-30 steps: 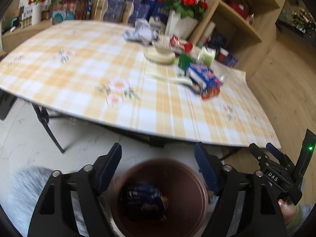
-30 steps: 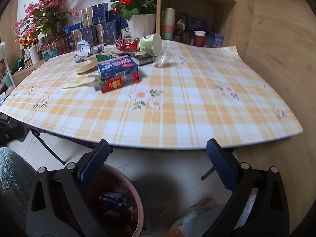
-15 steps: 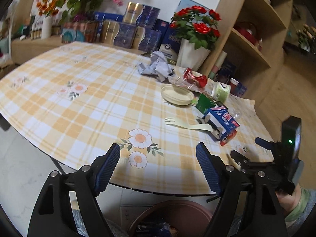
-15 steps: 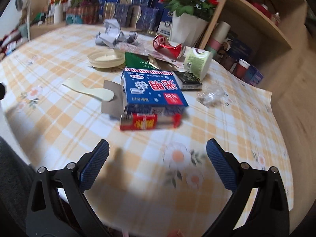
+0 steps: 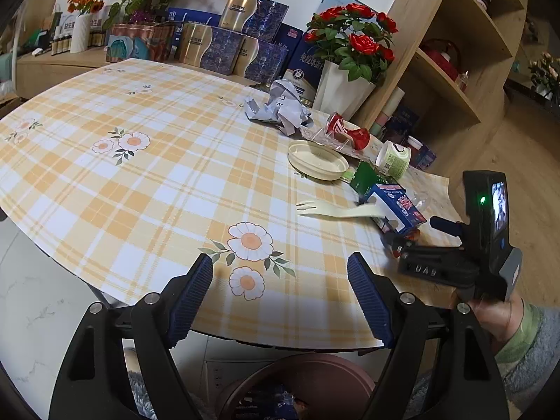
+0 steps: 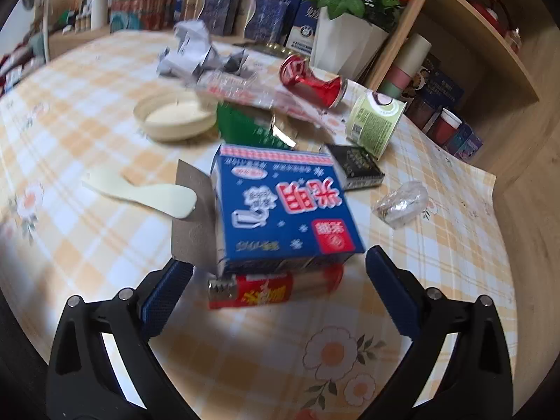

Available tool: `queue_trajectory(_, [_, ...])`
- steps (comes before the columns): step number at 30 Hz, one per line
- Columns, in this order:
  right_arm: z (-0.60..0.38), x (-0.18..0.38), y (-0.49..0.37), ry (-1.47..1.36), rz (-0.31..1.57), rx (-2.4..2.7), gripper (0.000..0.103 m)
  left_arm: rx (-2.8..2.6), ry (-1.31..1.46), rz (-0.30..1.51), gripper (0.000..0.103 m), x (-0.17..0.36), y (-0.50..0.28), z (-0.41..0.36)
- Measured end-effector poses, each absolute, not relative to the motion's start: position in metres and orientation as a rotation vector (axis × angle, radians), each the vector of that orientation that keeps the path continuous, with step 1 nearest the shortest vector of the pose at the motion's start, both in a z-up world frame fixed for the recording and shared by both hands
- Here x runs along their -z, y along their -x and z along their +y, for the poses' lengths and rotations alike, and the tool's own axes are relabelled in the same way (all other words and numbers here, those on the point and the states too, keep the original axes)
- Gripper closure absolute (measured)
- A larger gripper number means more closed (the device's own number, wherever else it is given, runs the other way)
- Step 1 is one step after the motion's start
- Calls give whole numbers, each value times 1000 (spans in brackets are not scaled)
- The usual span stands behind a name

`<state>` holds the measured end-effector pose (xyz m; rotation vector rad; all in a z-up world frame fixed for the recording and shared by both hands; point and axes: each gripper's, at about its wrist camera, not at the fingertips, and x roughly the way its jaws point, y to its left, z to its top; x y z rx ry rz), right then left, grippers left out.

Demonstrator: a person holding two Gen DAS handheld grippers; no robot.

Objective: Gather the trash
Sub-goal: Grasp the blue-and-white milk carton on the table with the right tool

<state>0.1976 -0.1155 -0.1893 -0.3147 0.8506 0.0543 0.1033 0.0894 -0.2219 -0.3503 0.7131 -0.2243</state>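
Trash lies on the checked table (image 5: 147, 182): crumpled paper (image 5: 280, 108), a crushed red can (image 6: 311, 80), a cream lid (image 6: 175, 115), a green cup (image 6: 374, 122), a pale plastic fork (image 5: 336, 210), a black pack (image 6: 357, 166) and a clear wrapper (image 6: 402, 203). My right gripper (image 6: 280, 294) is open just in front of a blue box (image 6: 280, 210). A red pack (image 6: 273, 288) under that box lies between its fingertips, untouched. My left gripper (image 5: 280, 297) is open and empty over the table's near edge. Below it a brown bin (image 5: 297, 385) holds a dark wrapper.
A white vase of red roses (image 5: 350, 70), dark gift boxes (image 5: 224, 45) and more flowers line the far edge. A wooden shelf unit (image 5: 455, 70) stands to the right. The hand holding my right gripper (image 5: 497, 318) shows at the left view's right side.
Both views swung up from the bin to the table. My right gripper came in close to the blue box and red pack. My left gripper reached the table's edge, then held still.
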Motion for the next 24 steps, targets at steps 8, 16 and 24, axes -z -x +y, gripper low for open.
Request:
queue_trajectory(8, [-136, 183, -225, 158, 898, -100, 6, 234, 355, 716, 26, 222, -105, 88])
queue_trajectory(16, [-160, 196, -249, 2, 967, -113, 13, 234, 357, 723, 26, 223, -106, 87])
queue_trajectory(24, [-166, 183, -234, -34, 891, -156, 18, 254, 362, 739, 26, 225, -111, 87])
